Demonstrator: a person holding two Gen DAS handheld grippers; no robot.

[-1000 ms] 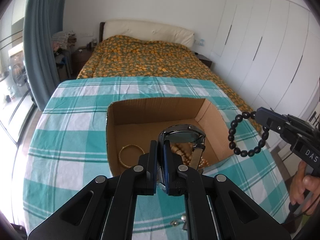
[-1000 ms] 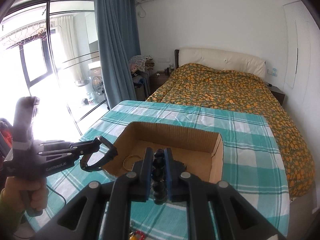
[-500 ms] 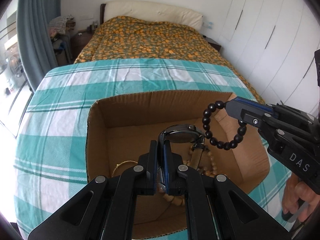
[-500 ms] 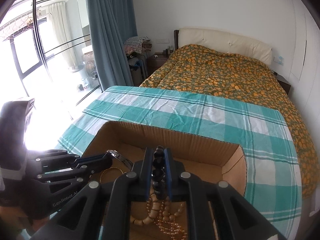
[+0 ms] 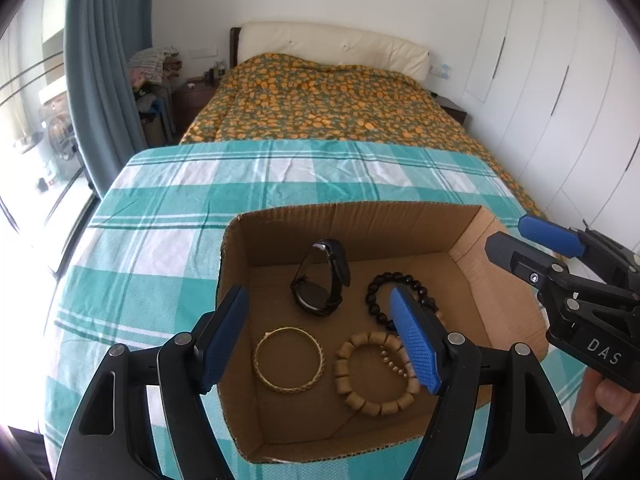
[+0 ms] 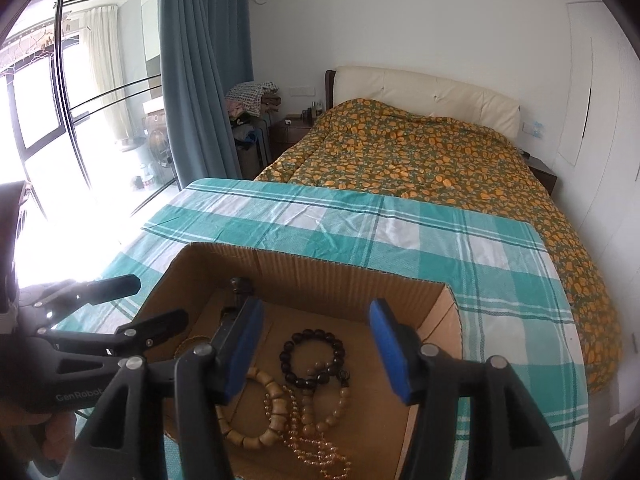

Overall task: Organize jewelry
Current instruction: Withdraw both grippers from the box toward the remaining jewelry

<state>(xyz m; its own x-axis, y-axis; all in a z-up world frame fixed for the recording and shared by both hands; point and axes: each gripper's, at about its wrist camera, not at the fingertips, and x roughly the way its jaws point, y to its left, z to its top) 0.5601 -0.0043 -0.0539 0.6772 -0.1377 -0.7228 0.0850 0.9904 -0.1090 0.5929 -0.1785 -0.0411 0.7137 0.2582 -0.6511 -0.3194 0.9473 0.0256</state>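
An open cardboard box (image 5: 360, 216) stands on the checked cloth. On its floor lie a black watch (image 5: 320, 280), a black bead bracelet (image 5: 384, 292), a gold bangle (image 5: 289, 360) and a wooden bead bracelet (image 5: 372, 376). My left gripper (image 5: 320, 340) hovers over the box, its jaws opening, nothing between them. My right gripper (image 6: 316, 348) hangs above the black bead bracelet (image 6: 314, 358), jaws also opening and empty. Wooden beads (image 6: 272, 408) and a pale bead string (image 6: 316, 440) lie below it. Its left finger partly hides the watch (image 6: 240, 288).
A teal checked cloth (image 5: 200, 200) covers the table. Beyond its far edge is a bed with an orange patterned cover (image 5: 320, 112). Blue curtains (image 6: 200, 80) and a window are at the left, white wardrobe doors (image 5: 560, 80) at the right. A hand (image 5: 608, 400) holds the right gripper's handle.
Both grippers came down over the box and their jaws parted. The watch left the left gripper and the black bead bracelet left the right one; both now lie in the box.
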